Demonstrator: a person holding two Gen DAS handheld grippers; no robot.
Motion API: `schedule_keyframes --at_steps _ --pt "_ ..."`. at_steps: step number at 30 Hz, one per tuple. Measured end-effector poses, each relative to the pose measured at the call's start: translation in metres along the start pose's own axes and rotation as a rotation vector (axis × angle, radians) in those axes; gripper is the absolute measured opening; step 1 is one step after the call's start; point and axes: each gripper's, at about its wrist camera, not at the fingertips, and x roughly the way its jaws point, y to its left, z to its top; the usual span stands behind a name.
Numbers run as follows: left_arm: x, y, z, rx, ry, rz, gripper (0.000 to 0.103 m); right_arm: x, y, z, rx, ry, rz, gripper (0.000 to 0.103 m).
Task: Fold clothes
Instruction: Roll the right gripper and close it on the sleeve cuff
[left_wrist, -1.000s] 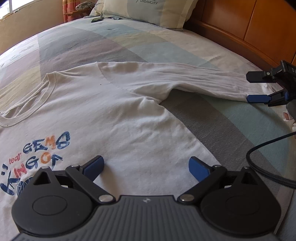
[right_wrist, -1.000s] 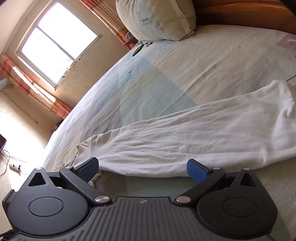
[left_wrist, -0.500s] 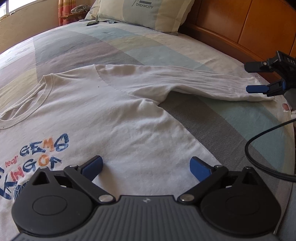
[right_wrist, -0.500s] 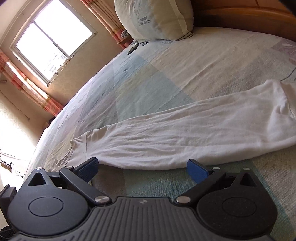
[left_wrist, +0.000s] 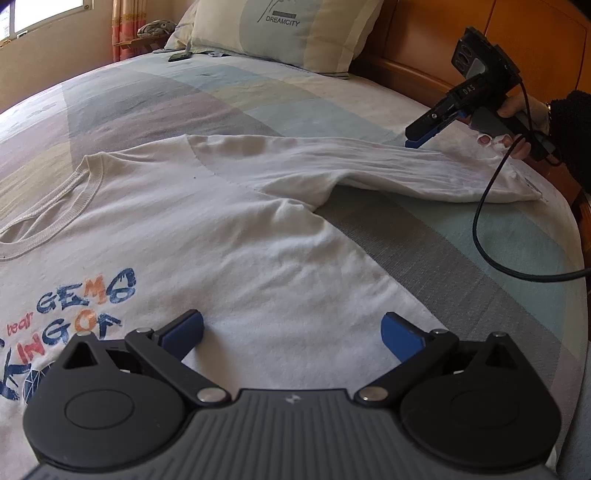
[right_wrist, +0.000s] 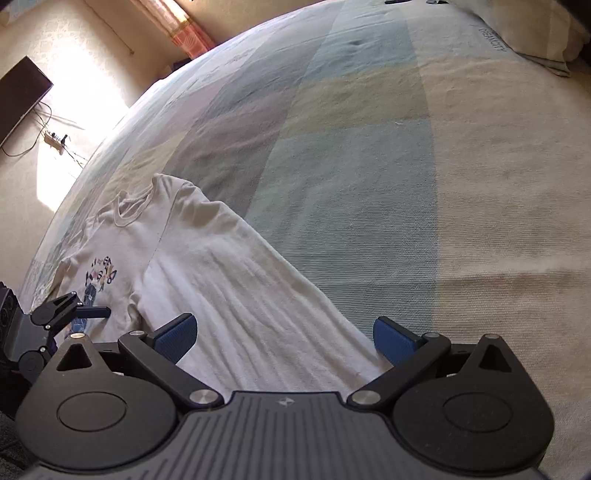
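A white long-sleeved shirt (left_wrist: 229, 236) lies spread face up on a bed (left_wrist: 461, 266) covered in pastel blocks, its printed chest lettering showing and one sleeve (left_wrist: 388, 166) stretched out toward the wooden headboard (left_wrist: 424, 55). The left hand-held gripper (left_wrist: 291, 328) hangs over the shirt's lower body with its jaws wide and nothing between them. The right hand-held gripper (right_wrist: 282, 332), gripped by a person's hand (left_wrist: 517, 125), sits over the sleeve near the cuff, jaws likewise wide apart and empty. No fold appears made yet; sleeves and body all remain to be folded.
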Motion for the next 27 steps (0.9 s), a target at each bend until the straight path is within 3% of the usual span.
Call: schedule_keyframes --at_steps 4,7,12,17,20,24,26,27 --pt "0.002 -0.004 0.000 0.013 -0.003 0.023 0.102 -0.001 -0.031 0.010 0.003 0.068 0.185 0.103" --pt "0.004 -0.008 0.001 0.027 0.012 0.048 0.102 -0.001 -0.054 0.016 0.105 0.087 0.311 0.103" --pt "0.005 -0.009 0.003 0.016 0.021 0.064 0.102 -0.014 -0.057 0.003 0.079 0.198 0.382 0.103" --pt "0.007 -0.012 0.005 0.016 0.031 0.085 0.102 -0.008 -0.065 -0.003 0.142 0.136 0.490 0.103" --pt "0.006 -0.011 0.006 0.007 0.034 0.080 0.102 0.013 -0.042 0.010 0.073 0.167 0.514 0.103" --pt "0.006 -0.010 0.003 0.007 0.018 0.073 0.102 0.017 -0.041 0.013 0.068 0.224 0.523 0.102" --pt "0.005 -0.010 0.002 0.009 0.012 0.071 0.102 0.012 -0.052 0.009 0.094 0.207 0.500 0.082" --pt "0.005 -0.009 0.002 0.010 0.010 0.069 0.102 0.012 -0.055 0.008 0.105 0.198 0.481 0.077"
